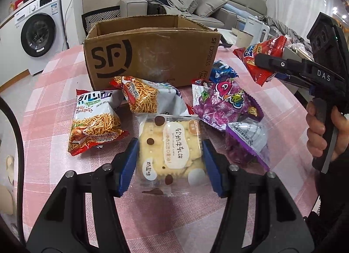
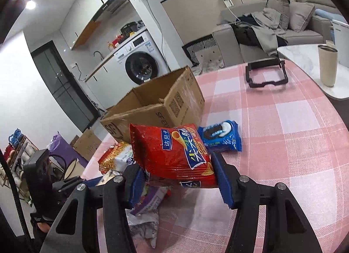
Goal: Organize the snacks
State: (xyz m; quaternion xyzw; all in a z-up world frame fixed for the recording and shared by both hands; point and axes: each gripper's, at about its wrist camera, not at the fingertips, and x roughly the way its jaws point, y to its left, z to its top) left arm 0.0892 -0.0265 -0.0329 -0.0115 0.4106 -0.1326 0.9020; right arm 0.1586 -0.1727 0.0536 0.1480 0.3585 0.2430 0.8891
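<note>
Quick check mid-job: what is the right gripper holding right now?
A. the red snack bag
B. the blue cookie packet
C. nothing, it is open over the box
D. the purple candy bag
A: the right gripper is shut on the red snack bag, lifted clear of the table, while the blue cookie packet lies on the pink checked cloth beside the cardboard box.
</note>
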